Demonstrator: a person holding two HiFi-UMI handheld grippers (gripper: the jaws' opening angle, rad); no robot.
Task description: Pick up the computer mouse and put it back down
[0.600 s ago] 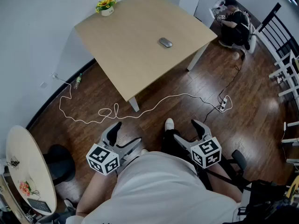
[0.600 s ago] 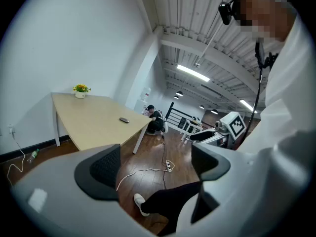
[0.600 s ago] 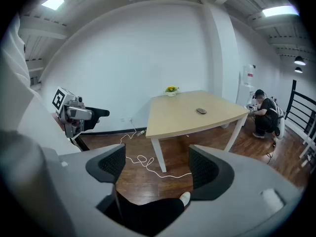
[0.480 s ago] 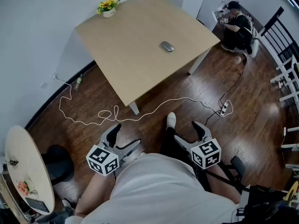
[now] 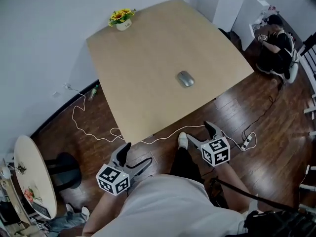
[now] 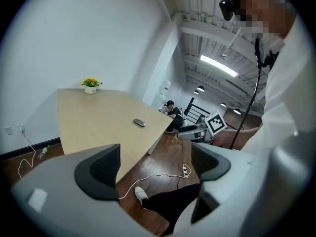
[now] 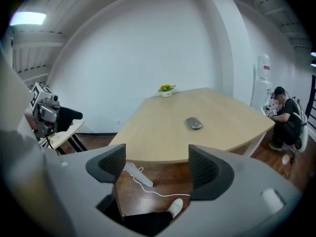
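A grey computer mouse [image 5: 185, 78] lies on the light wooden table [image 5: 148, 83], towards its right side. It also shows in the left gripper view as the mouse [image 6: 139, 123] and in the right gripper view as the mouse [image 7: 194, 123]. Both grippers hang over the floor in front of the table, well short of the mouse. The left gripper [image 5: 134, 156] is open and holds nothing. The right gripper [image 5: 200, 133] is open too, its jaws wide and nothing between them, pointing towards the table edge.
A small pot of yellow flowers [image 5: 122, 19] stands at the table's far corner. A white cable [image 5: 98, 130] and a power strip [image 5: 247, 141] lie on the dark wooden floor. A person [image 5: 276, 38] sits at the far right. A round side table [image 5: 29, 177] and black stool [image 5: 66, 167] are at left.
The table and mouse have come nearer in the head view as the person stepped towards them. The right gripper has moved forward towards the table edge. Both stay open.
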